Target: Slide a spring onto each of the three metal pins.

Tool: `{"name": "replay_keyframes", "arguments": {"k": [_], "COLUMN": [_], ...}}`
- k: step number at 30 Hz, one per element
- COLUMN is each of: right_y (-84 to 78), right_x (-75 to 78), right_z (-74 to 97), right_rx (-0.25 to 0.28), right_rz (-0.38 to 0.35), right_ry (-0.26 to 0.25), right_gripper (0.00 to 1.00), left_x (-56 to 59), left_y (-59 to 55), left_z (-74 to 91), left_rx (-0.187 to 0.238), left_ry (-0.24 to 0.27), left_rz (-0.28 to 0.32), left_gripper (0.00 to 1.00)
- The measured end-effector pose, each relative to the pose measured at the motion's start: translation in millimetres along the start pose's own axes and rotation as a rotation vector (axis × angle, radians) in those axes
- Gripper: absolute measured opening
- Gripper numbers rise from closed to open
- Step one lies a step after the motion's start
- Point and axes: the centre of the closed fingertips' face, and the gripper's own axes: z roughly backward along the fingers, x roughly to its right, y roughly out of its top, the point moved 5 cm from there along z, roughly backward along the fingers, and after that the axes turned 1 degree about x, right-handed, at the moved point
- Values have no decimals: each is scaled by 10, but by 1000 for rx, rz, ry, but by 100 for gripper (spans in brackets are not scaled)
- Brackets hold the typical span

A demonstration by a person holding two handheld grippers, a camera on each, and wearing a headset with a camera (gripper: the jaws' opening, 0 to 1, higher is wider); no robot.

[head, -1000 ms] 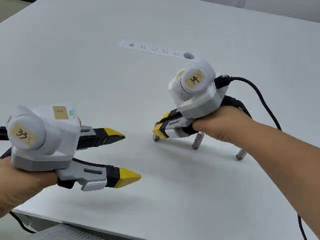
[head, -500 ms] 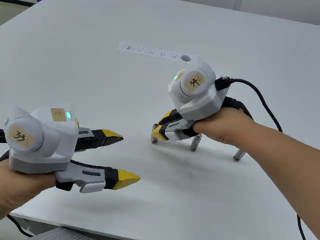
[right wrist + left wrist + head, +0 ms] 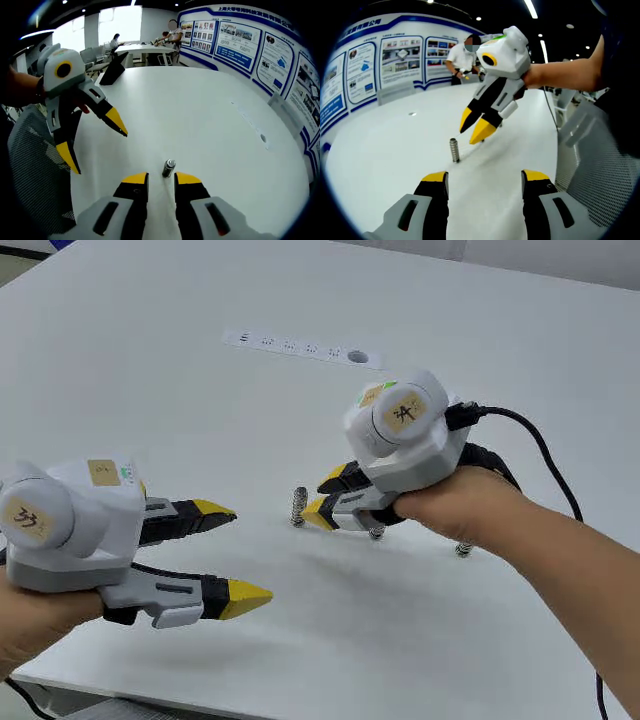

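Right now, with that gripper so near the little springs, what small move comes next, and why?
Probably ease the right gripper back, clear of the springs. Its jaws are slightly parted and hold nothing; one spring stands upright just ahead of its tips, a second spring and a third spring stand by the hand, so no pin seems bare.

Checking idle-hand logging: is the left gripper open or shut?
Open. The left gripper has its jaws clearly apart in both its own view and the head view, with nothing held between them.
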Motion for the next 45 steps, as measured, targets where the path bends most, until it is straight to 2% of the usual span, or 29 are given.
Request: {"name": "replay_keyframes", "arguments": {"k": [8,21,31,45], "right_y": [-15,-237,-588,-1046], "right_x": [-171,-283,-295,-153], "right_z": [131,400,678,1105], "right_rx": [41,87,82,80], "right_rz": [-24,-106,-177,-280], "right_ry": [6,-7,-50,-160], "right_gripper": [22,22,22,24], "left_x": [26,48,63,86], "left_y": [24,58,90,94], "left_z": [-8,1,-22,-39], "left_rx": [3,11,12,6], "left_ry": [-5,-2,-5,-13], "left_rz": [-6,-6,-8,-14], "left_gripper": [61,62,63,65]}}
